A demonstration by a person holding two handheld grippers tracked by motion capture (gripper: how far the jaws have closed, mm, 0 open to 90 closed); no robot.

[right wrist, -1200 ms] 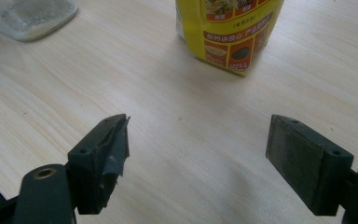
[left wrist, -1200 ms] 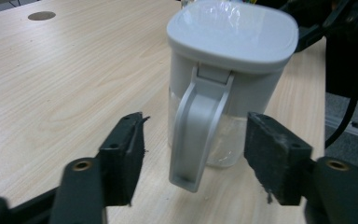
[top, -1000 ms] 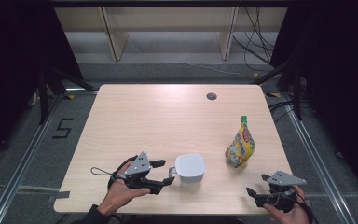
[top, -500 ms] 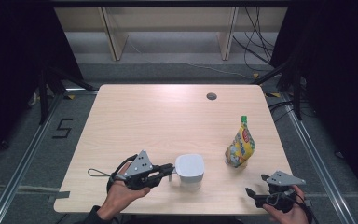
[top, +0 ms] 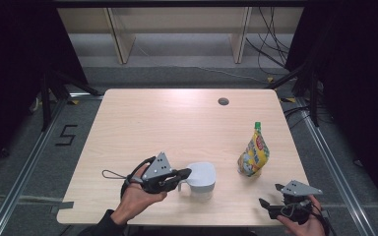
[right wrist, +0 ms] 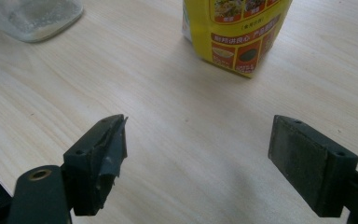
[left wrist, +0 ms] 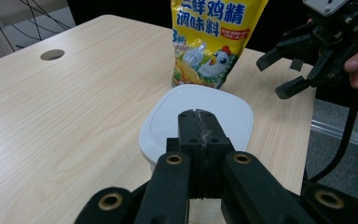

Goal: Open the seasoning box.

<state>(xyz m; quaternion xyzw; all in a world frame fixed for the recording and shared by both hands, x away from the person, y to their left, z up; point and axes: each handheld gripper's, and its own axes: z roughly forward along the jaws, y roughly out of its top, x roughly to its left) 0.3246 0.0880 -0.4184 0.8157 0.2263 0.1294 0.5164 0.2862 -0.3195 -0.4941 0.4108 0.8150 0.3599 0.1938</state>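
Left black two-jaw gripper point(top: 187, 173), jaws just closed flush, nothing visible between, tips at left edge of white-lidded clear plastic container point(top: 202, 176), front centre of pale wooden table point(top: 152, 123); yellow seasoning pouch point(top: 253, 155) beyond; right gripper point(top: 270, 194) agape, farther off; container's grainy contents plain in right gripper view alone

containers: one white-lidded container point(top: 200, 180)
pouches: one yellow seasoning pouch point(top: 253, 153)
grippers: two
tables: one table point(top: 142, 123)

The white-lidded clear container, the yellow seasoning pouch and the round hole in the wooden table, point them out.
White-lidded clear container point(top: 201, 175): high view, lid top.
Yellow seasoning pouch point(top: 254, 156): high view, printed front.
Round hole point(top: 223, 102): high view, its dark centre.
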